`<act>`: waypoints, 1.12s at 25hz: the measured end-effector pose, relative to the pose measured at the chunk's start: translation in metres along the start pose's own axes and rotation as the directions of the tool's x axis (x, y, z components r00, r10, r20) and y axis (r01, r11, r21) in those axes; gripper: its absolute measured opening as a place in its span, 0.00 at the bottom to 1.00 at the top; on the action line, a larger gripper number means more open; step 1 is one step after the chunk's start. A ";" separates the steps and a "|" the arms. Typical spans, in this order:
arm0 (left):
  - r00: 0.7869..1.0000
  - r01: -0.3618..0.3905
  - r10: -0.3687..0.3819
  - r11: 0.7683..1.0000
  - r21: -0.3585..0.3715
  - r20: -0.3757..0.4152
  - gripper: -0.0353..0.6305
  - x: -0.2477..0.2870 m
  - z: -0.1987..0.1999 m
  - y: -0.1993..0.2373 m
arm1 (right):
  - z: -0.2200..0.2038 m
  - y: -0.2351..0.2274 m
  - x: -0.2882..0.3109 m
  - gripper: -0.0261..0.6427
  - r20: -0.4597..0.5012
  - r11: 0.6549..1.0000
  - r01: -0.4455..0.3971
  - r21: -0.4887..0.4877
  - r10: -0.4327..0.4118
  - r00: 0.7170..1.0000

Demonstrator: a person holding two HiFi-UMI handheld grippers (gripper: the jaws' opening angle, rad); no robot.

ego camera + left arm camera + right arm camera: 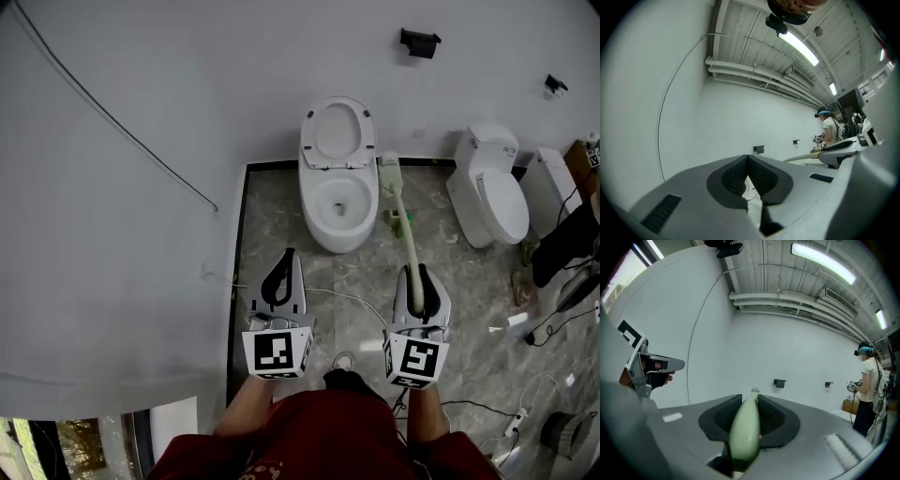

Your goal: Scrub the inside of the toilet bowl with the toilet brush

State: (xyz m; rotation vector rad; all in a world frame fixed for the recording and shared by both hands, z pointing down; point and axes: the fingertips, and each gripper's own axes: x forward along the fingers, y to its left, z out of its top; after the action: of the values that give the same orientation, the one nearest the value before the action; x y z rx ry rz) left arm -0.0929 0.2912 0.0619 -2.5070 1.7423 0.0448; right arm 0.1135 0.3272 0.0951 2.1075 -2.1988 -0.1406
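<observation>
**Beside the bowl, brush held outside the rim**

Over the grey marble floor (272,217), the right tool (417,274) (750,397) was clamped on the near end of the long, pale green plastic toilet brush (406,234) (744,437). The brush slanted away toward the far left. Its white bristled head lay just right of the white ceramic toilet bowl (317,214), outside the rim. The bowl's seat stood raised. Nearer, left of the brush, the left tool (286,253) (748,157) hung with its jaws together, holding nothing. A second white toilet (492,192), lid down, stood farther right.
</observation>
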 end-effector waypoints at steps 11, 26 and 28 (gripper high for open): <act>0.999 -0.025 0.026 1.000 0.013 -0.035 0.06 0.101 -0.018 -0.018 | -0.020 -0.053 0.089 0.21 -0.008 1.000 -0.025 0.015 0.025 1.000; 0.999 0.008 -0.009 0.999 -0.040 -0.044 0.06 0.251 -0.054 0.063 | -0.021 -0.023 0.256 0.21 -0.038 0.999 -0.031 -0.012 0.030 0.999; 0.998 0.018 -0.021 0.998 -0.053 -0.060 0.06 0.274 -0.060 0.078 | -0.021 -0.017 0.283 0.21 -0.051 0.999 -0.030 -0.013 0.030 0.998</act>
State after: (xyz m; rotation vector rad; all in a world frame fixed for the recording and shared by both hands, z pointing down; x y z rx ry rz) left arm -0.0719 0.0024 0.0970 -2.5885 1.7612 0.0133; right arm 0.1211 0.0432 0.1149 2.0462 -2.1930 -0.0983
